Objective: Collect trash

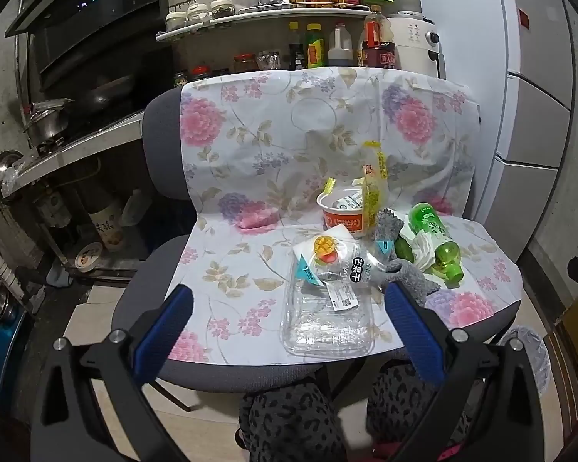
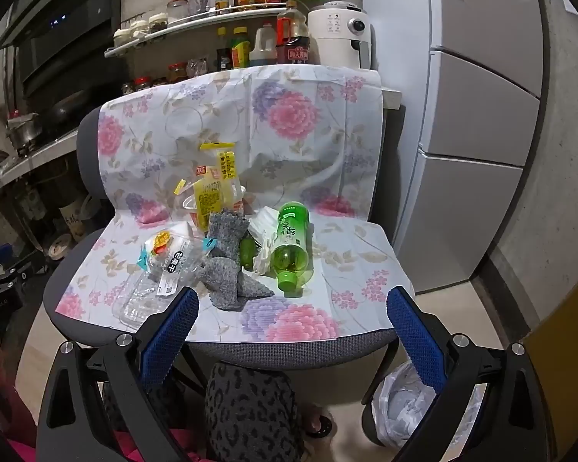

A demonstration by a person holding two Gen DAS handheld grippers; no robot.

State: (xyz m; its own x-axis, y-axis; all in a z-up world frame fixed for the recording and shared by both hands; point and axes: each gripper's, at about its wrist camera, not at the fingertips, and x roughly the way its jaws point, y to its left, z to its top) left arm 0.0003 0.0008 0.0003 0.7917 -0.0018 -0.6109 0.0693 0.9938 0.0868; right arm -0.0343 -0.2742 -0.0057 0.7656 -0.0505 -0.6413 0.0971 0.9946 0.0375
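The clearest writing in front of you is on the mango snack bag (image 1: 329, 260): black characters reading 芒果干 beside a picture of cut mango, with a small white barcode sticker below. It lies on a clear plastic tray (image 1: 327, 323) at the front of the chair seat (image 1: 219, 375), which is draped in a floral cloth (image 1: 281, 131). The green bottle (image 2: 291, 244) lies on its side, its label in white script you cannot read cleanly. Behind stand a red-and-white paper cup (image 1: 341, 211) and a yellow wrapper (image 2: 215, 188) with small print too fine to read; a grey sock (image 2: 227, 265) sprawls between bag and bottle. Your left gripper (image 1: 289, 319) hangs spread wide and empty over the tray; your right gripper (image 2: 293, 323) is likewise spread, holding nothing, above the cloth's front edge. Only the right view shows the lined trash bin (image 2: 408, 404) under the seat's right corner properly; the left catches just its rim.
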